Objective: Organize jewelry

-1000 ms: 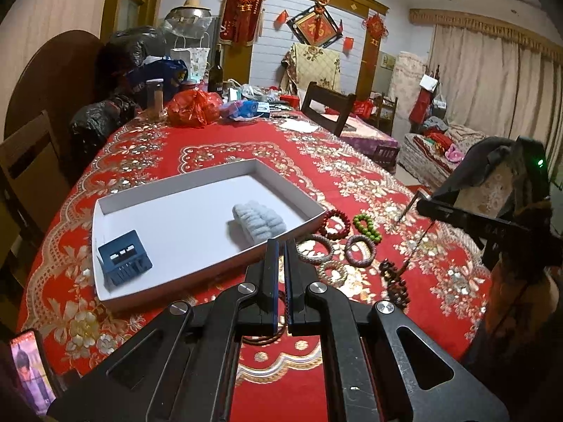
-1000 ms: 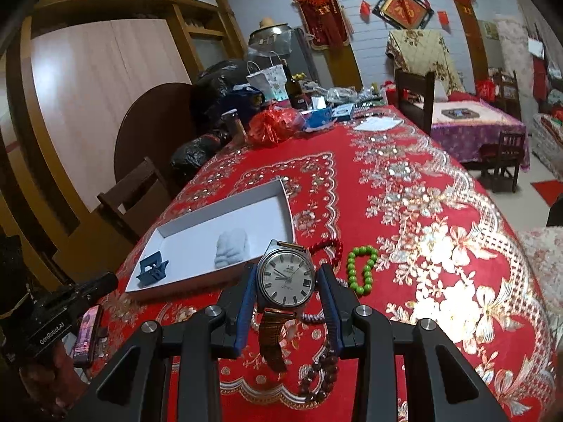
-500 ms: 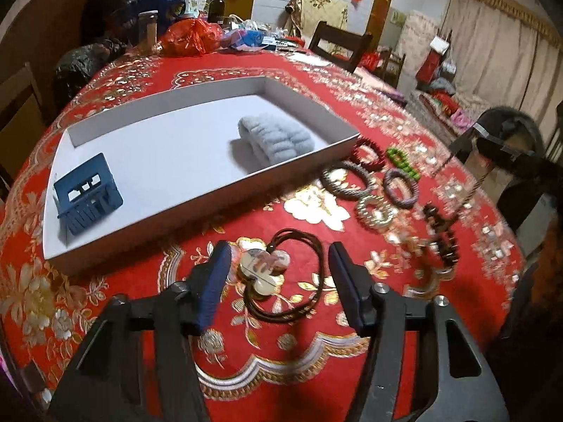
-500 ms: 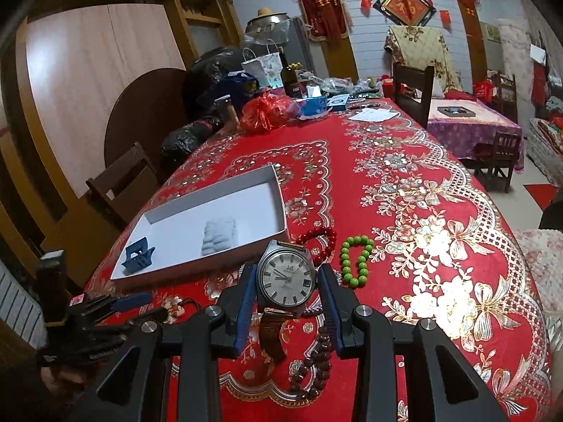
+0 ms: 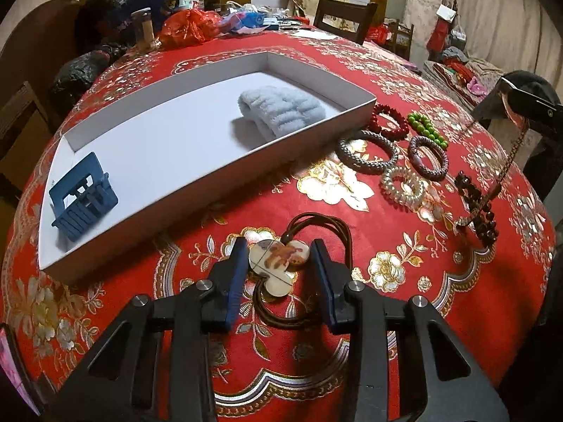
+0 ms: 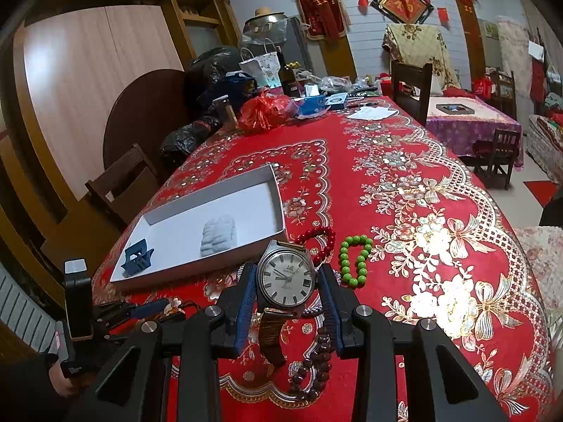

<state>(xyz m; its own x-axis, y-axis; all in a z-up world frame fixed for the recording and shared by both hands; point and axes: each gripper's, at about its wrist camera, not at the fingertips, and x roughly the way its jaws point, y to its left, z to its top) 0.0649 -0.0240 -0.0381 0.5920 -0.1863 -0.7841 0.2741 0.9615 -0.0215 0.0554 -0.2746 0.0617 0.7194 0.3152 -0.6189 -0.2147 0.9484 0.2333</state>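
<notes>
A red floral tablecloth (image 5: 387, 232) fills both views. The left gripper (image 5: 279, 263) tilts steeply down, its jaws just closing around a cream clover-shaped pendant on a brown cord (image 5: 278, 263) lying just in front of the shallow white cardboard tray (image 5: 197, 183); whether the pads press it is unclear. The right gripper (image 6: 286, 290) pinches a silver-dialled wristwatch (image 6: 285, 274), right of the tray. Only the left view shows the grey and silver bracelets beside the tray.

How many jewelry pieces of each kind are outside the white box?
Bead bracelets: 3, red, green, dark brown
Other bracelets: 3, grey, purple, silver coil
Pendant necklace: 1
Watch: 1
Total: 8
</notes>
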